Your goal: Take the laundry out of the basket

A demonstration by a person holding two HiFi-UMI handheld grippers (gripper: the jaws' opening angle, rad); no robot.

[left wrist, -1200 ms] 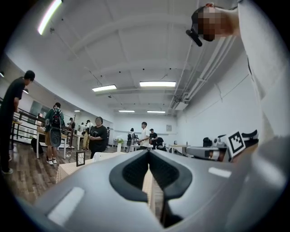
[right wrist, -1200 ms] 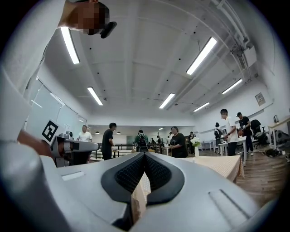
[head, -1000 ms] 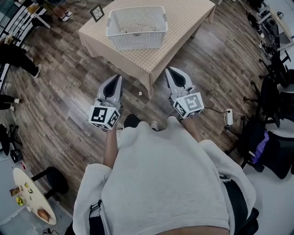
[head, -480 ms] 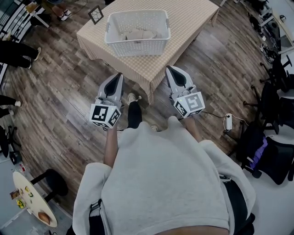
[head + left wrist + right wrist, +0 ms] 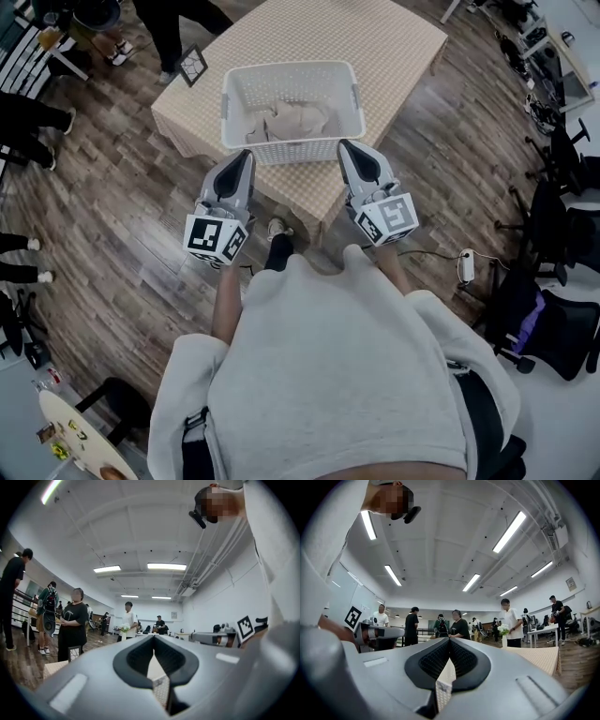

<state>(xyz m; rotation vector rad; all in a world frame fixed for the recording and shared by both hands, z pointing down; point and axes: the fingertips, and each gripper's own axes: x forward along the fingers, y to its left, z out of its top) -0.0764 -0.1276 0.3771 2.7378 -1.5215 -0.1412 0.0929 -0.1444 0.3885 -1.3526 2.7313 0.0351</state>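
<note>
Facing a basket of laundry on the table.
Left gripper and right gripper hover near it, jaws pressed together, empty.

From the head view I saw the basket, a white plastic tub with a rectangular plan, rounded corners and walls pierced all over with small holes. It stood upright and open-topped on the beige-checked table, close to that table's near edge and a little askew to it. A slot-like handle opening showed in each short end. The laundry lay inside it on the bottom, a crumpled heap of pale beige cloth bunched towards the near wall, well below the rim. I could not tell how many pieces made up the heap.
</note>
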